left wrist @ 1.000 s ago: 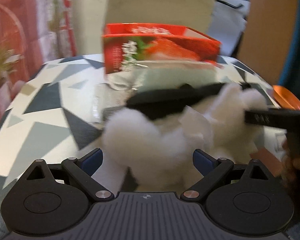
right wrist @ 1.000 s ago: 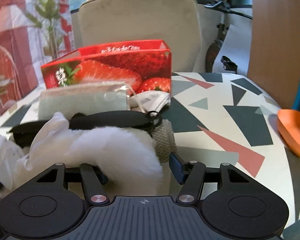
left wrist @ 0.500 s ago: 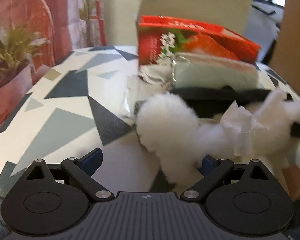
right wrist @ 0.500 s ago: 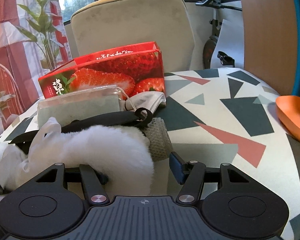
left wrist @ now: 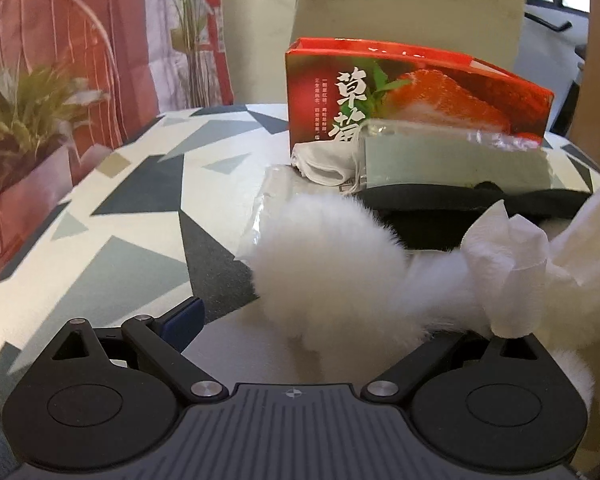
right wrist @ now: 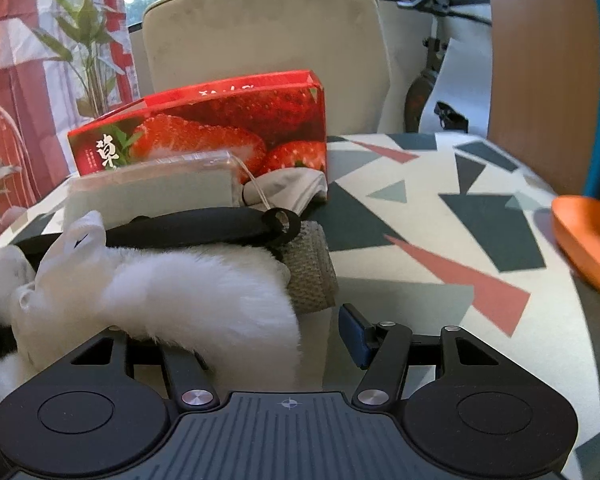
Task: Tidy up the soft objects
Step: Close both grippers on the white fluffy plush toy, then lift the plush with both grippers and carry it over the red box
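A white fluffy toy [left wrist: 340, 264] with a white paper bow [left wrist: 508, 264] lies on the patterned table. It fills the space between my left gripper [left wrist: 300, 320] fingers, which stand wide open. In the right wrist view the same fluffy toy [right wrist: 196, 292] lies between my right gripper [right wrist: 276, 332] fingers, also open; its left finger is hidden under fur. Behind the toy lie a black strap-like item [right wrist: 196, 226], a rolled grey-beige cloth [right wrist: 310, 272], a white cloth [right wrist: 288, 190] and a clear-wrapped pale green pack [right wrist: 152, 192].
A red strawberry box [right wrist: 220, 128] stands open behind the pile, also in the left wrist view [left wrist: 416, 100]. An orange bowl [right wrist: 588, 236] sits at the table's right edge. A beige chair [right wrist: 268, 40] is behind the table. A potted plant [left wrist: 24, 120] is at left.
My left gripper has swung left, so the fluffy toy now sits right of its centre. The right wrist view has drawn back slightly; the toy stays between its fingers.
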The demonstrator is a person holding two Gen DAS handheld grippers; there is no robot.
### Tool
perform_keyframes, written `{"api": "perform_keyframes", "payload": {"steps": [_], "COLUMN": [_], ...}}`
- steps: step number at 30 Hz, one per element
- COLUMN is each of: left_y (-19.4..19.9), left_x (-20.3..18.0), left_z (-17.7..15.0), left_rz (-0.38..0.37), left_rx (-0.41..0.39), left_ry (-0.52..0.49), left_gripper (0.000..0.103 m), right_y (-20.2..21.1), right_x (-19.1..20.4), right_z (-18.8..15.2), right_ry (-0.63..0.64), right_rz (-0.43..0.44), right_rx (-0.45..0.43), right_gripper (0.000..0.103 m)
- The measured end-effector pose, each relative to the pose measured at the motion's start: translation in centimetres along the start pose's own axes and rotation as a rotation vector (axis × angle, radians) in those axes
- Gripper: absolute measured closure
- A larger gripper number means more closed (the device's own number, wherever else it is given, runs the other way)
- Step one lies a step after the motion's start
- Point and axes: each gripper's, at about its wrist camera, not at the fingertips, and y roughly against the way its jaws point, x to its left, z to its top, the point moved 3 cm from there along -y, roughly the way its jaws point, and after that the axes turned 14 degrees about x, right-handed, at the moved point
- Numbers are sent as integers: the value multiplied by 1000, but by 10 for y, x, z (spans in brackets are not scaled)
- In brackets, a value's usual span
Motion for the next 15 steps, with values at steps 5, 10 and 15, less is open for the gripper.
{"api": "perform_keyframes", "payload": {"steps": [5,10,15], "left_y": [1,2,4], "left_x": [-13,-7,0], "left_z": [1,-2,0], "left_rz": [52,50,67], "left_rx": [-32,-44,-49], "left_ry": [-55,-32,1], "left_gripper": [4,3,3], "right_y": [12,9,12], "right_x": [12,12,14], "right_z": [0,2,2], "right_ry": [98,104,126], "right_rz": [-49,-82,-116], "right_rx": [-55,-51,-82], "right_gripper": [48,48,47]}}
